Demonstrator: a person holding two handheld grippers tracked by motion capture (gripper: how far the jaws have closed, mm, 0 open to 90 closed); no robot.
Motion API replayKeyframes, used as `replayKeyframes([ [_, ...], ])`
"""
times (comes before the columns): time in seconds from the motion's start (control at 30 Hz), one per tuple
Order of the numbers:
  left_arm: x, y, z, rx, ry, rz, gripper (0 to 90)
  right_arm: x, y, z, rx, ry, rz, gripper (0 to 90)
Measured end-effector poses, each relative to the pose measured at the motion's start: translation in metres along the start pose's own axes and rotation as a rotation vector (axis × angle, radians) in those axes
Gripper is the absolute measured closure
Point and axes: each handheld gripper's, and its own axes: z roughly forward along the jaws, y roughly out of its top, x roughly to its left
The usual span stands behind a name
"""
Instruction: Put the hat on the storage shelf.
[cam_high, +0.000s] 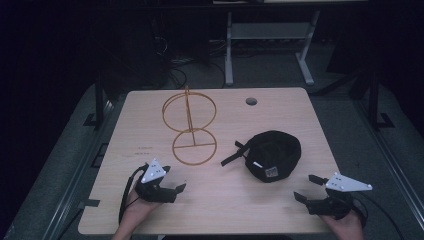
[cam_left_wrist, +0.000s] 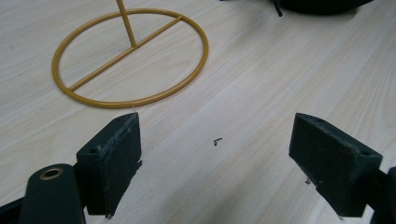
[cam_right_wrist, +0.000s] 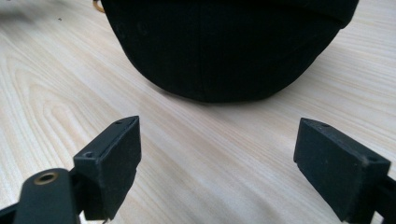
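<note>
On a pale wood table (cam_high: 220, 200), both the left gripper (cam_high: 172, 181) and right gripper (cam_high: 306, 188) hover wide open, empty, near a gold wire stand (cam_high: 190, 125) and black cap (cam_high: 274, 154).

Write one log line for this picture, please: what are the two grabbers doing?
left gripper: open, holding nothing, facing gold wire stand | right gripper: open, holding nothing, facing black cap | table: both things untouched

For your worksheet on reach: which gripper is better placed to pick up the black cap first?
Probably the right gripper: it sits open just beside the black cap, which looms ahead of its jaws. The left gripper faces the gold wire stand.
</note>
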Motion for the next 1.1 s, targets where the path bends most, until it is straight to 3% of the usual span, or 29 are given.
replayKeyframes([
  [0.33, -0.004, 0.0, 0.001, -0.003, -0.027, 0.009, 16.6, 0.004, 0.002, 0.001, 0.009, 0.019, 0.0, 14.7],
  [0.77, -0.023, 0.022, 0.006, -0.023, -0.138, 0.005, 16.2, 0.005, 0.002, 0.004, 0.015, 0.035, -0.001, 14.6],
  [0.97, -0.035, 0.036, 0.013, -0.006, -0.174, 0.045, 16.2, 0.003, 0.001, 0.001, 0.007, 0.036, 0.002, 14.6],
  [1.0, -0.04, 0.042, 0.015, -0.003, -0.202, 0.047, 16.2, 0.002, 0.001, 0.0, 0.003, 0.034, 0.007, 14.6],
  [1.07, -0.042, 0.045, 0.015, -0.003, -0.215, 0.048, 16.2, 0.002, 0.001, 0.0, 0.002, 0.034, 0.01, 14.6],
  [1.1, -0.046, 0.052, 0.017, -0.008, -0.252, 0.034, 16.2, 0.002, 0.002, 0.0, 0.002, 0.034, 0.013, 14.7],
])
